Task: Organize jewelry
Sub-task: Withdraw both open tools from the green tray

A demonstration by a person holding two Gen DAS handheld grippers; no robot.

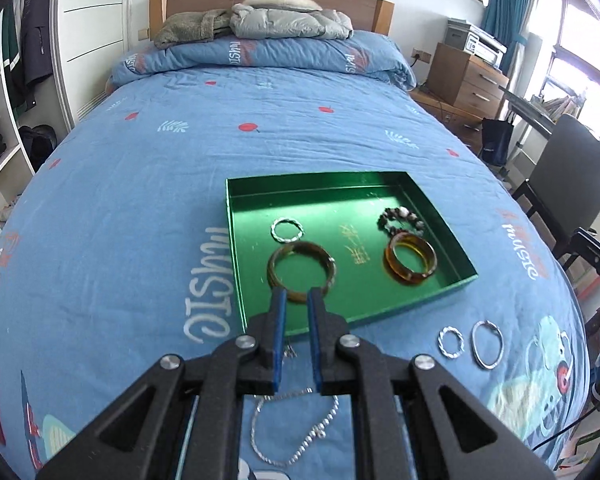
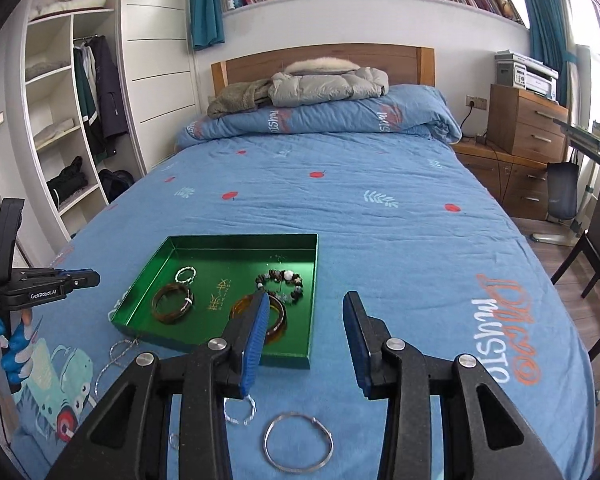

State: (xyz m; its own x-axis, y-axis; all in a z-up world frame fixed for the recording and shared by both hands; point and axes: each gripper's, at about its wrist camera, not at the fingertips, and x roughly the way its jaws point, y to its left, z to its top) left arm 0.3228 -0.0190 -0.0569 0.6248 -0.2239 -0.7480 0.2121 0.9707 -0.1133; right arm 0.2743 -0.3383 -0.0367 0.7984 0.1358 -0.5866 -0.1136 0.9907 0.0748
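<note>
The left gripper has its jaws narrow with a small gap and nothing between them; it hangs above the near edge of the green tray, its tips lined up over the brown bangle lying inside. The right gripper stands moderately open and also empty, over the bed at the tray's near right corner. In its view the left gripper shows at the far left, held by a hand in a blue-and-white glove.

Already in the tray are a small twisted silver ring, the brown bangle, an amber bangle and a bead bracelet. Still loose on the quilt, near the tray's front edge, are a twisted ring, a thin silver bangle and a silver chain lying just under the left gripper.

With both grippers empty and up off the bed, this looks like the pause between placements: several pieces are stowed and three remain.

Next, one gripper should drop to a loose piece. The thin bangle is close to the right gripper; its jaws should straddle the wire and pinch flat against the soft quilt. The chain, limp and spread, is likely the hardest and may need pinching at a bunched part.
</note>
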